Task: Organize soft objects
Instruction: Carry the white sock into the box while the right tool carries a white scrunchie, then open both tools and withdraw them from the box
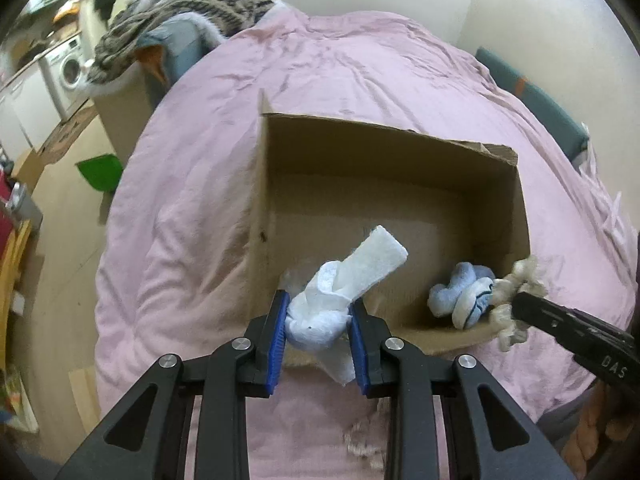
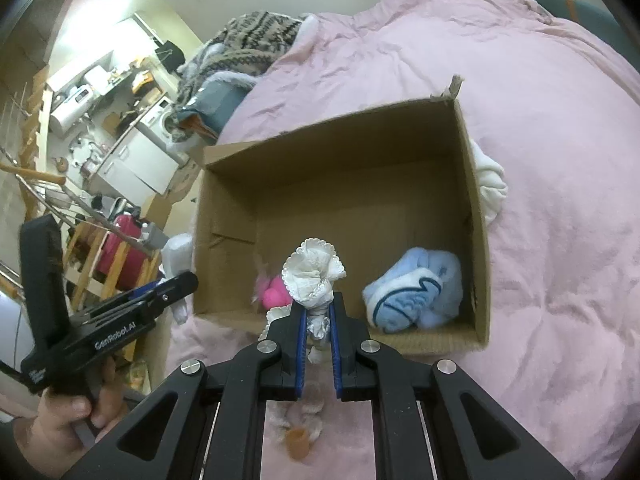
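An open cardboard box (image 1: 384, 160) (image 2: 340, 148) lies on a pink duvet. My left gripper (image 1: 320, 312) is shut on a white sock bundle (image 1: 332, 304) at the box's near left edge. My right gripper (image 2: 318, 312) is shut on a cream frilly sock bundle (image 2: 314, 276) over the near edge; it shows in the left wrist view (image 1: 516, 280) at the box's right corner. A light blue rolled sock (image 1: 460, 292) (image 2: 416, 292) lies inside the box. A pink soft item (image 2: 274, 292) sits inside near the frilly bundle.
A white cloth (image 2: 490, 184) lies on the duvet (image 1: 360, 72) beside the box's right wall. A striped blanket (image 1: 192, 12) is piled at the far end. A green dustpan (image 1: 100, 172), washing machine (image 1: 70, 66) and furniture stand left of the bed.
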### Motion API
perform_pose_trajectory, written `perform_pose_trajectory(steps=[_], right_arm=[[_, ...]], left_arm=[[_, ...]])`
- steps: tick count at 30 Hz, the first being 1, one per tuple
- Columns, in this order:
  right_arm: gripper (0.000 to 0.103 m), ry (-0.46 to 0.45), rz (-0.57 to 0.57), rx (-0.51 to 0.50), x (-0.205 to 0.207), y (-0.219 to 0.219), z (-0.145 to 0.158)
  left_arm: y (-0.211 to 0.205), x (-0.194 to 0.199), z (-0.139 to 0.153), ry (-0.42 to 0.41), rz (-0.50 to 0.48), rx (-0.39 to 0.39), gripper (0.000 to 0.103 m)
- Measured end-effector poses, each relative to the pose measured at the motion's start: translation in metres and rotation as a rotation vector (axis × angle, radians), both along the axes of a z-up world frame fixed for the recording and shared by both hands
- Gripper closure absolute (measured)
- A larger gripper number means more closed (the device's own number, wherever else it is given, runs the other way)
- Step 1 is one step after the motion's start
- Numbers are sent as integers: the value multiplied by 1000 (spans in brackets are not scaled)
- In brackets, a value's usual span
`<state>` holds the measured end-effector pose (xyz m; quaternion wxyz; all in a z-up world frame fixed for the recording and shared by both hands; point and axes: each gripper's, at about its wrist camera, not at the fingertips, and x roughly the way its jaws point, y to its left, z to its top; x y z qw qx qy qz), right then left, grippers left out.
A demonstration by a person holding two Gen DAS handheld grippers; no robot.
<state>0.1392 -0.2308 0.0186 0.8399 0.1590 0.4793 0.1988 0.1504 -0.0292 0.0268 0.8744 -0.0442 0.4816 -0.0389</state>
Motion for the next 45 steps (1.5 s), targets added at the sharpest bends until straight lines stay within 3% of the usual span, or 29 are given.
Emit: perform_pose_trajectory(steps=[9,17,32,38,39,40,42,44,45], right_arm=[[91,54,-2,-52,8,12,-32],[91,66,4,-69,9,18,-37],[87,63,7,-59,8,18,-38],[70,49,0,-38,8,16,-36],[62,44,0,-37,7,16,-35],[46,38,-2,-32,7,15,-34],[33,20,-15,-12,5,14,-30],[31,4,-38,-11,4,11,-26],[31,3,-46,-12,5,10,-26]], left_arm=[[-8,12,-32,24,-12,-1,77],[-3,11,-33,15,19,-34,77],[-7,4,-30,-17,3,-17,77],[-9,4,-31,-13,-1,-12,75],[-9,4,-31,-8,-2,-6,72],[-10,4,-32,-4,-3,0,69],[-11,4,-31,-6,-1,10,51],[-12,2,-29,-21,8,22,33],[-11,1,-27,-31,13,26,29]])
